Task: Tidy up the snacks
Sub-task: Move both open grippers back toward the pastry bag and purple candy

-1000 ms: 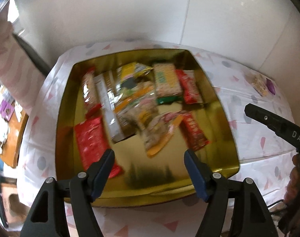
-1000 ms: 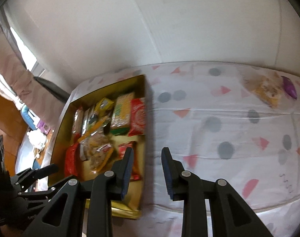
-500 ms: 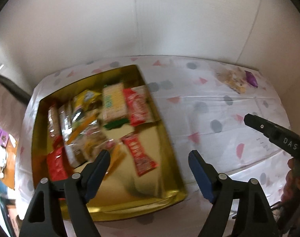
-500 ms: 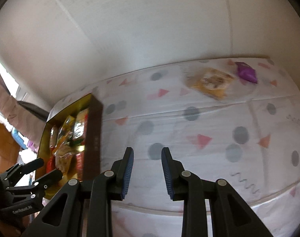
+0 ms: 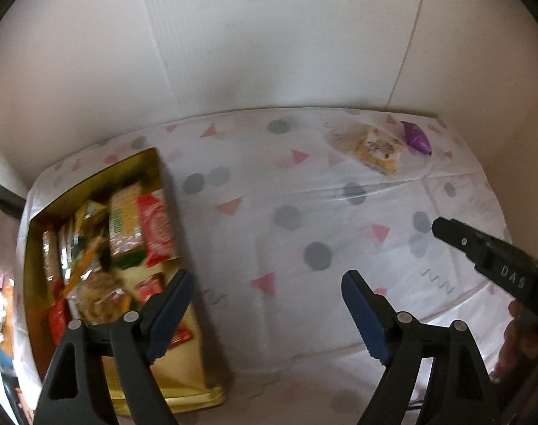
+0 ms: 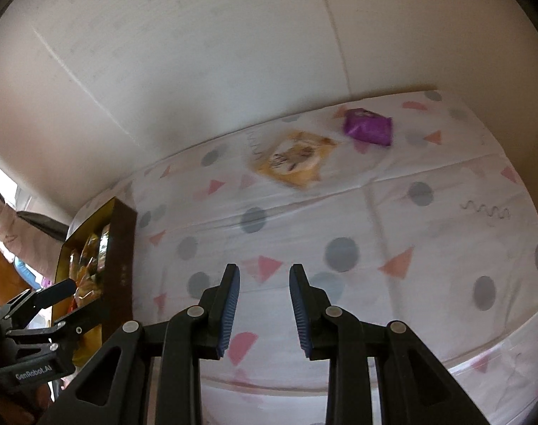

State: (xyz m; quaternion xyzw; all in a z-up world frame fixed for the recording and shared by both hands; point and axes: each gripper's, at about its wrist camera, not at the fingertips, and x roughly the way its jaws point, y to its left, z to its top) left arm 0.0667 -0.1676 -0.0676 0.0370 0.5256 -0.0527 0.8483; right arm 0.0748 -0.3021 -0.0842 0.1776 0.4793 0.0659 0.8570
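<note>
A gold tin [image 5: 183,379] at the left holds several snack packets, among them a red one [image 5: 157,226] and a tan cracker pack [image 5: 123,226]. A yellow snack packet [image 5: 375,148] and a purple packet [image 5: 415,138] lie on the tablecloth at the far right. My left gripper [image 5: 267,279] hovers over the cloth just right of the tin; its jaws are opening, with nothing between them. My right gripper [image 6: 264,269] hangs above bare cloth with a narrow empty gap, well short of the yellow packet [image 6: 293,157] and the purple packet [image 6: 368,127].
A white cloth with grey dots and pink triangles [image 5: 286,212] covers the table, and a white wall stands right behind it. The tin's brown outer wall [image 6: 122,248] rises at the left. The right gripper's finger [image 5: 481,255] reaches in from the right of the left wrist view.
Both grippers have swept right, from over the tin to over the patterned cloth. The tin has slid to the left edge of both views. The left jaws stand wider; the right jaws look unchanged.
</note>
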